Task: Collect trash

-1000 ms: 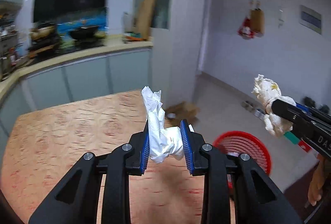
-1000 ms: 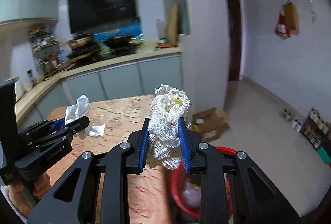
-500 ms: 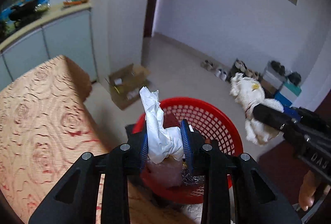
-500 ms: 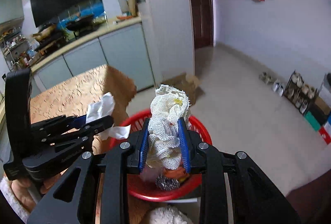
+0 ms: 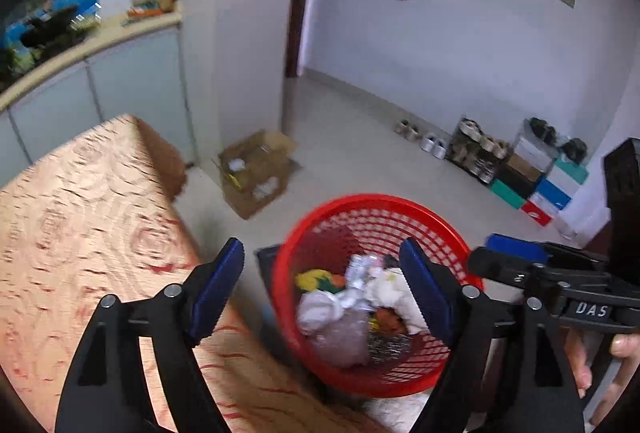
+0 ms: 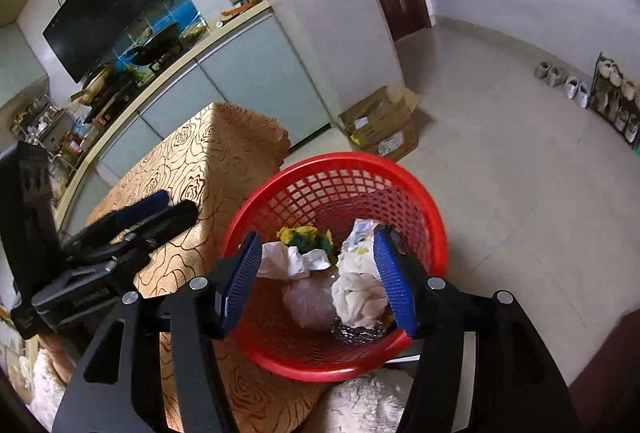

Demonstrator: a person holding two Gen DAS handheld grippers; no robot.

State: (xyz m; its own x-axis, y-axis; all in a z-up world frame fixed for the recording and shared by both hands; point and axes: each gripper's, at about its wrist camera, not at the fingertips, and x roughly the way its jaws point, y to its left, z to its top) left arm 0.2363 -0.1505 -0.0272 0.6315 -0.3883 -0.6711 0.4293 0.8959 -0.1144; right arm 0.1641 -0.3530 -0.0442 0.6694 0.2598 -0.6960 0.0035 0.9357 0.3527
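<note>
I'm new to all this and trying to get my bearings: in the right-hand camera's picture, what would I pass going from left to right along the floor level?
The other gripper, the left gripper → table with rose-patterned cloth → red basket holding trash → shoes lined up by the far wall. The cardboard box sits behind the basket, so its place is unclear.

White letters "DAS" stand on the right claw [image 5: 508,257] body (other labels too blurred).

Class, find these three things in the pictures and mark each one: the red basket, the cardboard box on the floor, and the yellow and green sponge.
red basket [image 6: 400,185], right wrist view, far mesh wall.
cardboard box [image 5: 256,173], left wrist view, open middle.
yellow and green sponge [image 6: 306,235], right wrist view, its top, inside the basket.
</note>
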